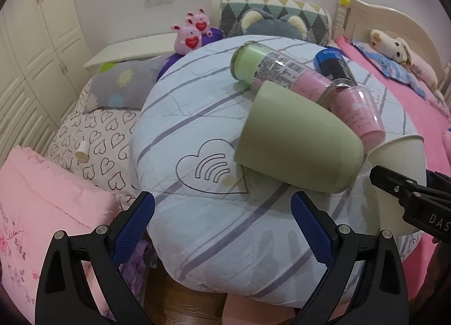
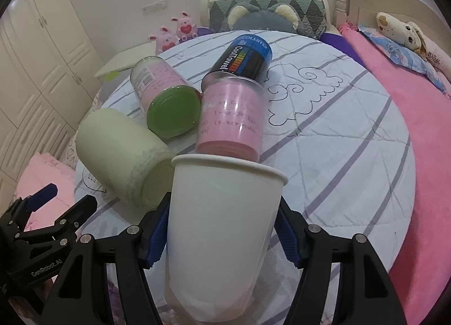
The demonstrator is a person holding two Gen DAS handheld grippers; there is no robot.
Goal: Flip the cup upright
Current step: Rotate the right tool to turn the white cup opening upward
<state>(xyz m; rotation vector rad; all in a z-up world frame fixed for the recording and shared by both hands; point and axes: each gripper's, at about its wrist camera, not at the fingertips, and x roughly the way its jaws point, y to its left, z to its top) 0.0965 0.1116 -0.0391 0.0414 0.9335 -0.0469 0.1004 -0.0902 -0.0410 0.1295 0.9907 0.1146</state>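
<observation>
A white paper cup (image 2: 222,229) stands upright, rim up, between the blue pads of my right gripper (image 2: 221,232), which is shut on its sides; its base is at the striped quilt's near edge. It also shows at the right of the left wrist view (image 1: 400,181), with the right gripper (image 1: 411,198) on it. My left gripper (image 1: 222,223) is open and empty above the quilt (image 1: 214,234), left of the cup. A pale green cup (image 1: 298,139) lies on its side beside the paper cup.
A glass jar with green lid (image 2: 169,105), a pink plastic cup (image 2: 231,125) and a blue-black CoolTowel can (image 2: 242,57) lie clustered on the round quilt (image 2: 352,133). Pillows, plush toys (image 1: 194,31) and a pink blanket (image 2: 422,141) surround it.
</observation>
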